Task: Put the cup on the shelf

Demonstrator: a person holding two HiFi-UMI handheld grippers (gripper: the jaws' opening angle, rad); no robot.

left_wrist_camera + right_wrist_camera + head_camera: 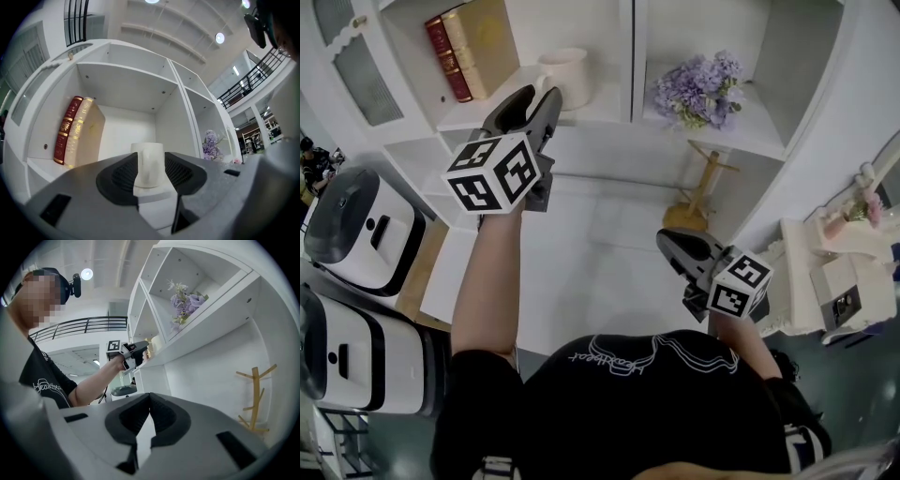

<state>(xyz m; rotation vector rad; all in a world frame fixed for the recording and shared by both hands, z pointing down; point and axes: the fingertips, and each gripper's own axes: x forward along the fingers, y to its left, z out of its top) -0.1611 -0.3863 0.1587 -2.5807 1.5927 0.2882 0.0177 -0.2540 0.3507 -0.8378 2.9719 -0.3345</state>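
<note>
A white cup (565,77) stands upright on the white shelf (600,114), to the right of two books. My left gripper (534,101) is raised to that shelf, its tips just short of the cup. In the left gripper view the cup (150,161) shows in the gap between the two dark pads (123,177), handle toward the camera, resting on the shelf board and not lifted. The left gripper (150,180) is open. My right gripper (680,246) hangs lower, over the counter, shut with nothing in it; its pads (161,414) meet at the tips.
A red and a cream book (469,47) lean at the shelf's left end. Purple flowers (701,89) fill the neighbouring compartment. A wooden cup tree (698,192) stands on the white counter (591,253) below. Two white appliances (366,230) sit at the left.
</note>
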